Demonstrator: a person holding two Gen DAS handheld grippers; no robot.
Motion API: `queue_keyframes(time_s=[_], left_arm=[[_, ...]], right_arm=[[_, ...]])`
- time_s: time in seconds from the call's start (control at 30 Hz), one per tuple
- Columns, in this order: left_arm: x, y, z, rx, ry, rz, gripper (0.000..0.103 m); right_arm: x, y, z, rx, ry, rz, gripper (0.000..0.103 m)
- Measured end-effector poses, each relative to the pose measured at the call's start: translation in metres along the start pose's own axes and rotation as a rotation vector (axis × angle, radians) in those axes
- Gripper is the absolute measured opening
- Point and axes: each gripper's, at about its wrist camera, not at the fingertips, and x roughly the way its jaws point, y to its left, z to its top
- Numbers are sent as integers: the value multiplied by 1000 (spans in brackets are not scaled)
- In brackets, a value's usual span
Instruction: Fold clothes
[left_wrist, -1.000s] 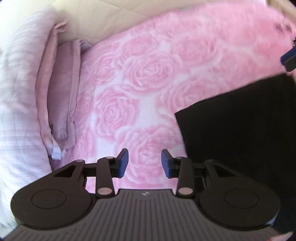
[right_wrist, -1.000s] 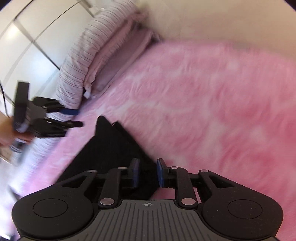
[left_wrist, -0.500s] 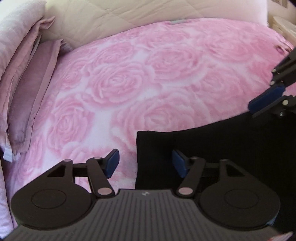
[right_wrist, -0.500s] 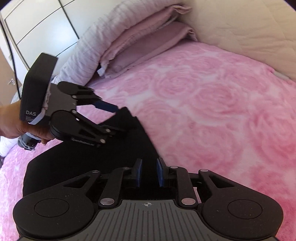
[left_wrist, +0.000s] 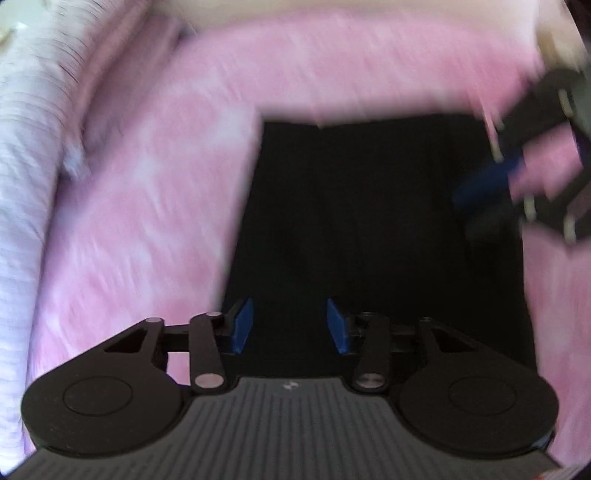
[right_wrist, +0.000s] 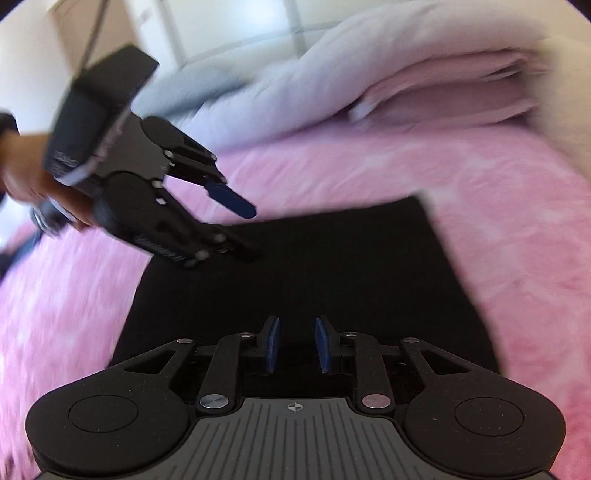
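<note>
A black folded garment (left_wrist: 369, 221) lies flat on the pink rose-print blanket (left_wrist: 147, 203); it also shows in the right wrist view (right_wrist: 314, 273). My left gripper (left_wrist: 290, 325) is open and empty above the garment's near left edge; in the right wrist view it (right_wrist: 247, 232) hovers over the garment's left edge. My right gripper (right_wrist: 294, 345) is open with a narrow gap, empty, over the garment's near edge; in the left wrist view it (left_wrist: 491, 199) is blurred at the garment's right side.
Folded mauve bedding (right_wrist: 443, 96) and a pale striped duvet (left_wrist: 22, 184) lie along the bed's side. A cream quilted headboard (left_wrist: 332, 11) is at the far end. White wardrobe doors (right_wrist: 229, 22) stand behind. The pink blanket (right_wrist: 517, 206) surrounds the garment.
Both grippers have swung over the black garment, which now fills the centre of both views. My right gripper has opened a little. Both views are motion-blurred.
</note>
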Motion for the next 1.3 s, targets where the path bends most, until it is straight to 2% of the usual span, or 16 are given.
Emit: queue_keyframes(time_s=[0.07, 0.13, 0.2, 0.23, 0.3, 0.4, 0.5, 0.6, 0.7, 0.8, 0.9, 1.03, 1.07, 1.1, 1.17, 1.3], left_arm=[[14, -13, -22, 65, 11, 36, 40], [24, -9, -27, 37, -4, 37, 41], [26, 1, -22, -12, -4, 26, 41], [24, 4, -21, -28, -5, 31, 41], [13, 11, -22, -75, -13, 49, 39], [-14, 18, -37, -160, -31, 69, 38], [-34, 12, -57, -209, -28, 67, 38], [-35, 3, -72, -206, -2, 70, 39], [-15, 8, -84, -220, 42, 78, 39], [-2, 18, -93, -231, 36, 87, 46], [-5, 22, -101, -269, 8, 92, 47], [-34, 15, -115, -371, -9, 111, 40], [-43, 12, -121, -408, -19, 107, 40], [-50, 8, -127, -445, -26, 97, 40], [-64, -1, -139, -518, -38, 77, 40], [-72, -16, -160, -656, -33, 28, 40]], right_arm=[[1, 12, -22, -105, 37, -10, 24], [-3, 7, -47, -117, 99, -31, 24], [-2, -4, -68, -75, 217, -88, 24], [-9, -3, -73, -74, 227, -100, 24], [-31, 6, -70, -79, 180, -93, 24], [-48, 46, -52, -125, 87, -17, 24], [-37, 97, -33, -167, 16, 103, 24], [1, 138, -25, -187, 6, 202, 24], [36, 155, -39, -230, 109, 236, 24], [41, 143, -66, -191, 178, 196, 24], [32, 129, -79, -138, 284, 131, 24], [-8, 111, -58, -59, 234, 48, 24], [-17, 106, -50, -46, 217, 16, 28], [-25, 103, -41, -32, 197, -20, 45], [-35, 95, -22, 1, 150, -108, 70], [-40, 74, 7, 146, 83, -199, 70]])
